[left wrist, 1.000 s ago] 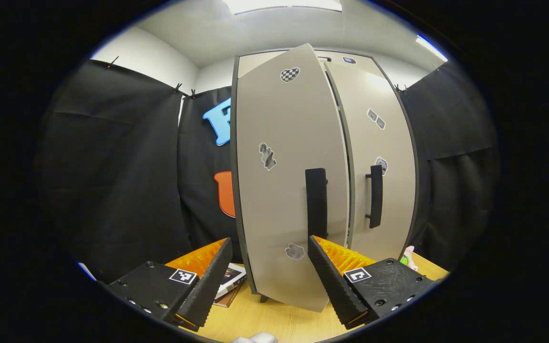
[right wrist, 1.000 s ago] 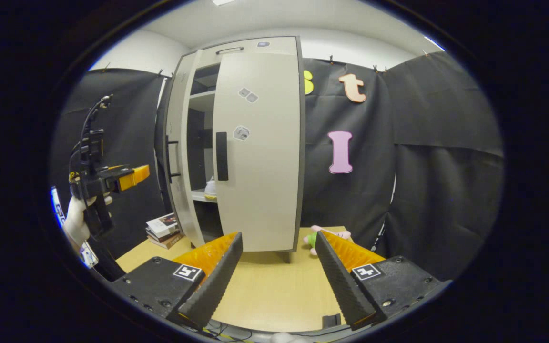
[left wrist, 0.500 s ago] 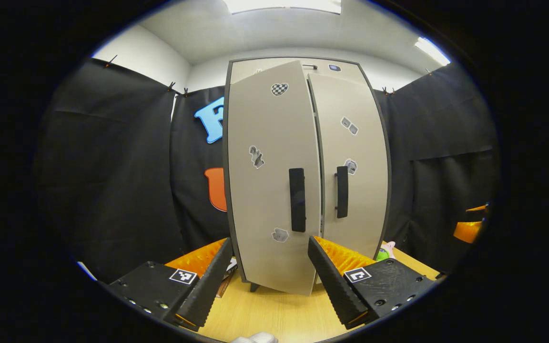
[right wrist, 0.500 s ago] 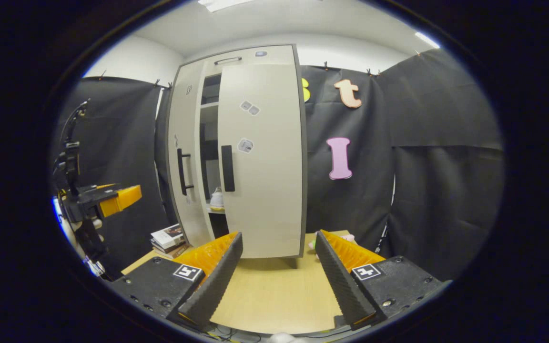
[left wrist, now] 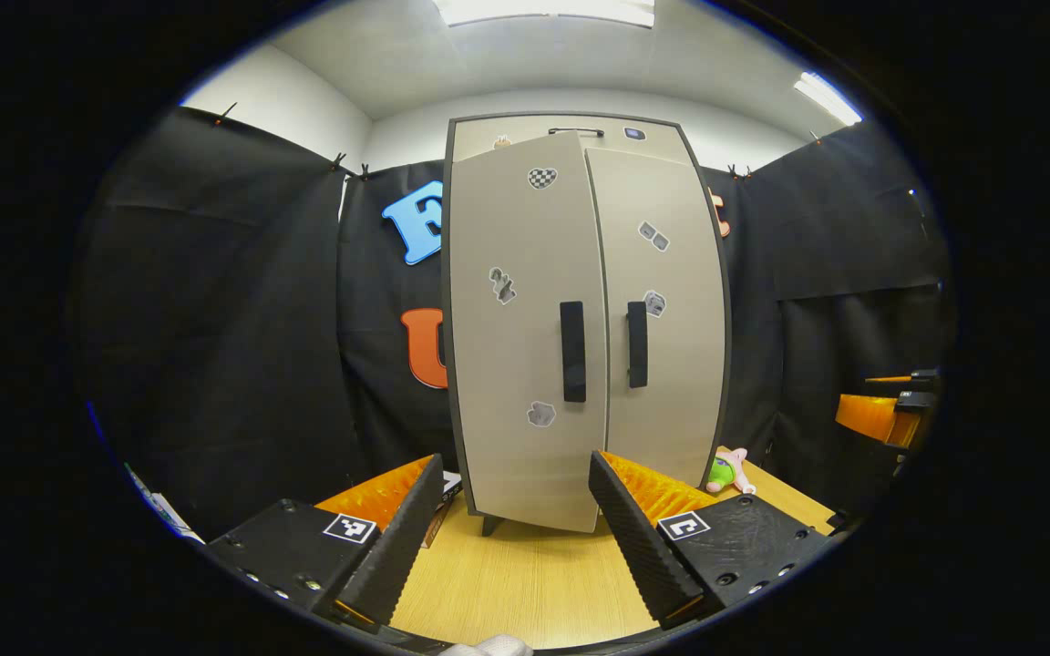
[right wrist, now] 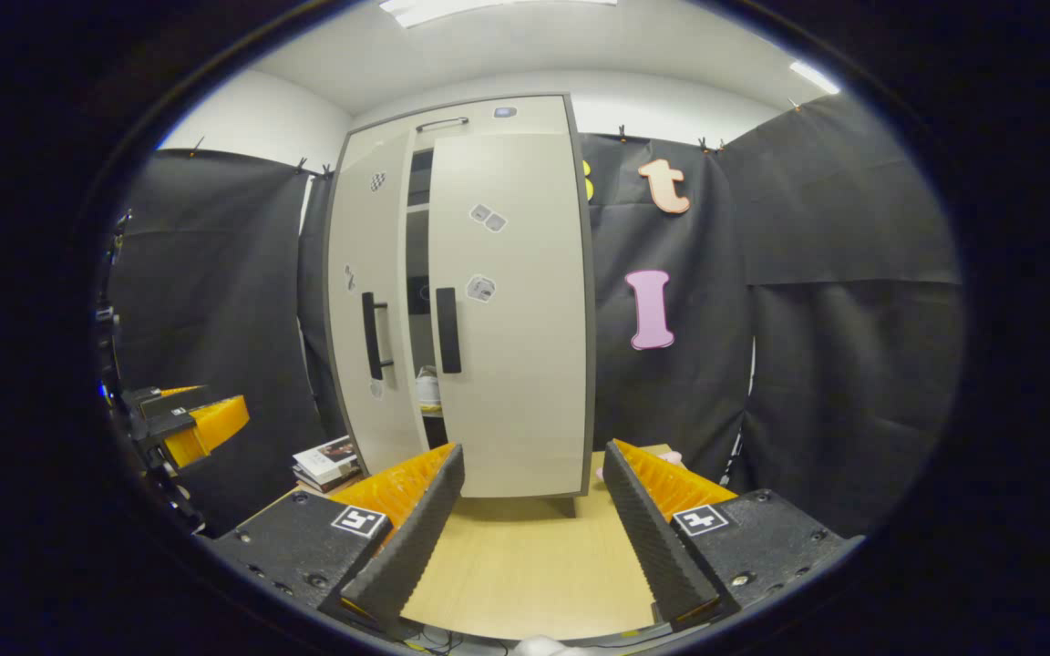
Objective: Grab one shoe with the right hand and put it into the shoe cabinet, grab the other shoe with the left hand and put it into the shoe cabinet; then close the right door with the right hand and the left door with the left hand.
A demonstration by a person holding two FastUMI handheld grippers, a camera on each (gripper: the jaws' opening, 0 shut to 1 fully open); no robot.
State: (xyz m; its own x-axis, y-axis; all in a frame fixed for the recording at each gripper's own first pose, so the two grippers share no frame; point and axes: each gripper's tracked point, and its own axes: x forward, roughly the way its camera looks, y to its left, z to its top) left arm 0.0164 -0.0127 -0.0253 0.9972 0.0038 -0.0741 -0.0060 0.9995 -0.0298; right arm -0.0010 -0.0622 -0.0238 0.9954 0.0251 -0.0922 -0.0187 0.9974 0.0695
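The pale shoe cabinet stands on the wooden table. In the left gripper view its right door looks shut and its left door stands slightly proud. In the right gripper view the cabinet shows a narrow gap between the doors, and a white shoe sits on a shelf inside. My left gripper is open and empty, a short way in front of the left door's black handle. My right gripper is open and empty, back from the right door.
A stack of books lies on the table left of the cabinet. A small plush toy lies to its right. The other gripper shows at the edge of each view. Black cloth walls close in the booth.
The left door has swung from well open to nearly shut, so the gap is narrow. Both grippers have drawn back from the cabinet, still open.
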